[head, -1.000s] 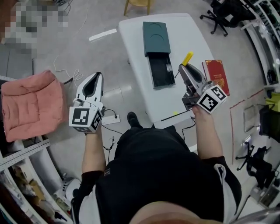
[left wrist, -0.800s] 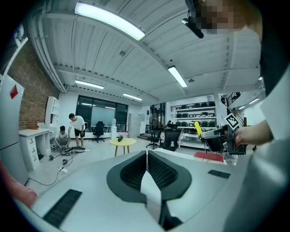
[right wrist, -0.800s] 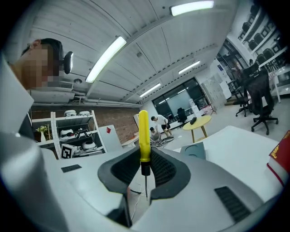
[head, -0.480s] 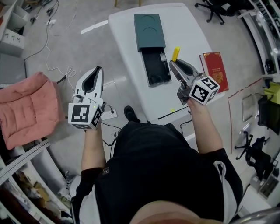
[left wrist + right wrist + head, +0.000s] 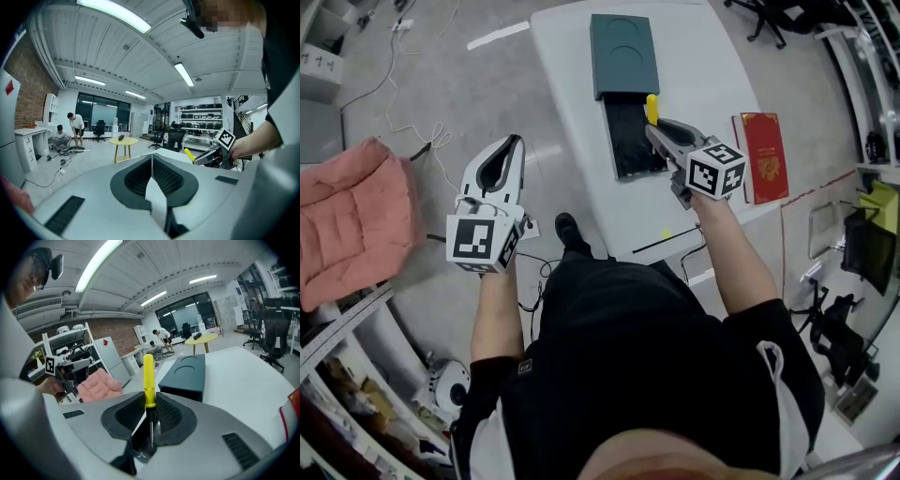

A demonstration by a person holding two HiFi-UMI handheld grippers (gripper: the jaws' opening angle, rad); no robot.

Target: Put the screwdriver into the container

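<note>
A yellow-handled screwdriver [image 5: 652,106] [image 5: 148,378] sticks out from between the jaws of my right gripper [image 5: 656,129] [image 5: 149,401], which is shut on its lower handle and shaft. The container [image 5: 623,54] [image 5: 185,373] is a dark green box on the white table [image 5: 703,66], with its black drawer tray [image 5: 628,141] pulled out towards me. In the head view the screwdriver handle hangs over the tray's right edge. My left gripper [image 5: 508,150] [image 5: 151,161] is held over the floor left of the table, shut with nothing in it.
A red book [image 5: 765,155] lies at the table's right edge. A pink cushion [image 5: 347,220] [image 5: 101,380] lies on the floor at the left, with cables [image 5: 412,141] nearby. Office chairs and shelving stand at the right. People [image 5: 74,126] are far off by a desk.
My right gripper has carried the screwdriver left and away from me, from near the red book to the tray's right edge. The left gripper has hardly moved.
</note>
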